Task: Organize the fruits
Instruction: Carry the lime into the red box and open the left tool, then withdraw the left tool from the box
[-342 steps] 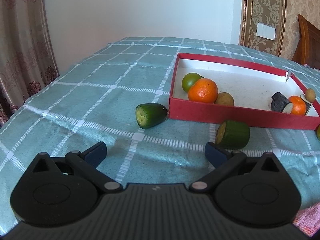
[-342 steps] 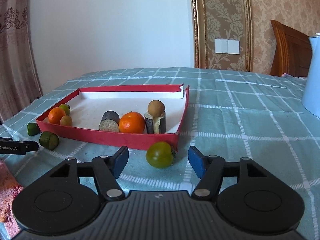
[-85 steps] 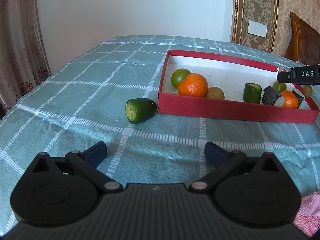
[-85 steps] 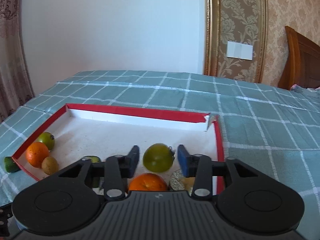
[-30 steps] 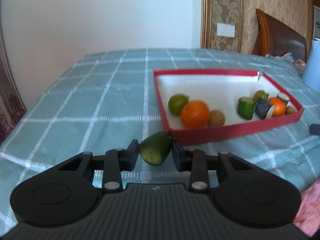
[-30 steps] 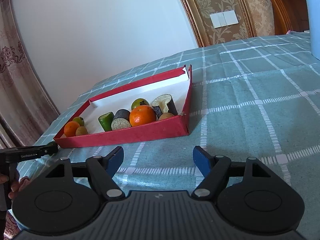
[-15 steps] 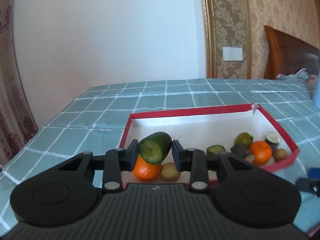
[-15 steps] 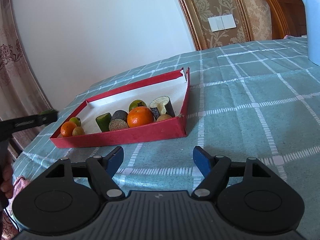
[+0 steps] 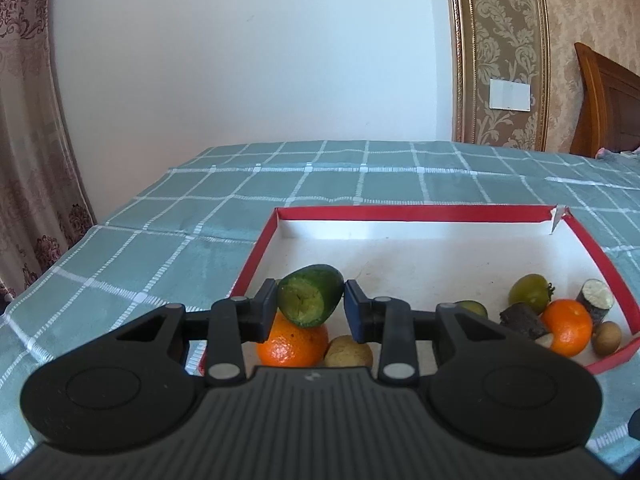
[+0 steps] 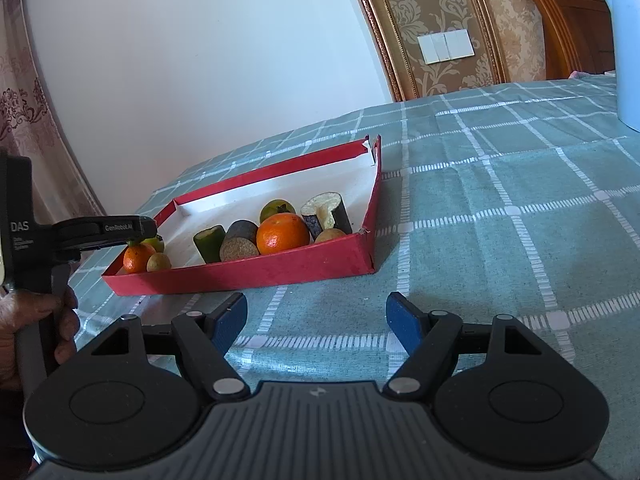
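My left gripper [image 9: 311, 306] is shut on a green cut fruit piece [image 9: 310, 295], held in the air above the near left corner of the red box [image 9: 416, 213]. Under it lie an orange [image 9: 292, 344] and a small brown fruit [image 9: 347, 354]. At the box's right end sit a green fruit [image 9: 529, 293], a second orange [image 9: 567, 327] and dark cut pieces [image 9: 520, 320]. In the right wrist view my right gripper [image 10: 316, 318] stands open over the tablecloth in front of the red box [image 10: 256, 274], nothing between its fingers. The left gripper [image 10: 104, 232] reaches over the box's left end.
A teal checked tablecloth [image 9: 224, 208] covers the table. A pale blue kettle [image 10: 620, 40] stands at the far right. A hand [image 10: 28, 336] grips the left tool's handle at the left edge. A curtain [image 9: 28, 160] hangs left, and a wooden headboard [image 9: 608, 112] is at the right.
My left gripper has carried the green cut piece up from the cloth and over the box's left corner. The right gripper has stayed still and open.
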{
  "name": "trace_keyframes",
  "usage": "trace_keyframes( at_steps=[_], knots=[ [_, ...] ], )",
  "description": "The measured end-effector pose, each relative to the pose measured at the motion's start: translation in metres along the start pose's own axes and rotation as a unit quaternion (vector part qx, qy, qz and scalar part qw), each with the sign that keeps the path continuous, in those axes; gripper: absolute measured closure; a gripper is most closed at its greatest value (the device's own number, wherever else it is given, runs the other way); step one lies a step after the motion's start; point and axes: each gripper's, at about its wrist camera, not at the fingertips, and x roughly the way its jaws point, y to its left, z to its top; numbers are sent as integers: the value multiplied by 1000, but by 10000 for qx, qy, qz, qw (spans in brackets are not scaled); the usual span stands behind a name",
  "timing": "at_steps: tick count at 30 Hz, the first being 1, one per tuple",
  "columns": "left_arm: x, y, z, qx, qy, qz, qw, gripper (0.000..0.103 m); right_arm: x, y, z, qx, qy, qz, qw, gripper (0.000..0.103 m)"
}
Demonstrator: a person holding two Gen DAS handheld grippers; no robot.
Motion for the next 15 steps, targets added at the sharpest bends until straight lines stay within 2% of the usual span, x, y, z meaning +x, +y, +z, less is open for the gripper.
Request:
trace_keyframes(
  at_steps=[12, 13, 15],
  knots=[
    [4, 2, 1, -28, 72, 69, 9999, 68, 0, 0, 0, 1, -1, -4, 10000, 27],
    [5, 2, 1, -33, 90, 108, 9999, 59, 1, 0, 0, 0, 1, -6, 10000, 27],
    [4, 3, 2, -62, 28, 156, 9999, 32, 0, 0, 0, -2, 1, -7, 10000, 27]
  ],
)
